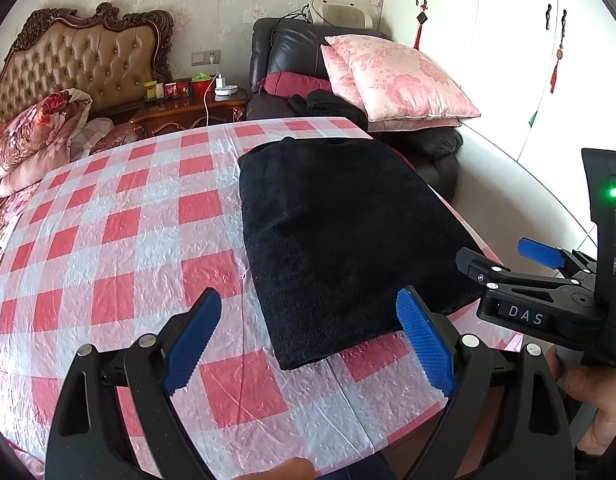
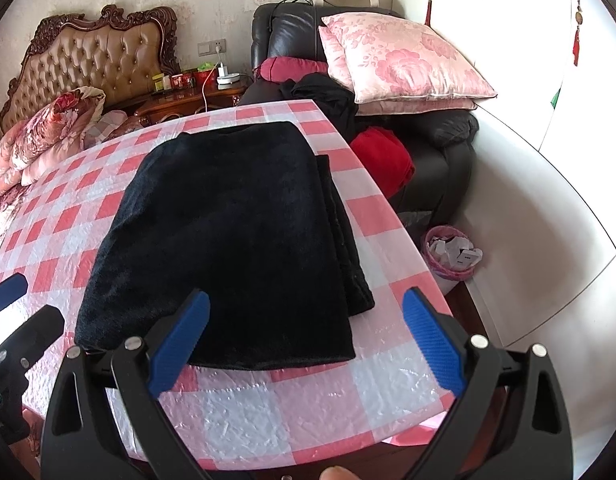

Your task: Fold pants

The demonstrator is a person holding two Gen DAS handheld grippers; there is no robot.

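The table was covered with a crinkled plastic cloth in red and white checks, and it stood in a bedroom papered with a pale floral pattern. Beyond both claws a tufted headboard and a wooden nightstand were seen, with a black leather armchair bearing two pink flowered pillows farther right. Below the table's right edge a pink wastebasket was filled with white scraps. The black pants were laid folded into a thick rectangle just ahead of the right claw and ahead and to the right of the left claw. Both claws were spread wide, nothing being gripped, with blue pads above the cloth. The person's hands were cut off at the frame edges, and the dark clothing heaped on the armchair could not be made out.
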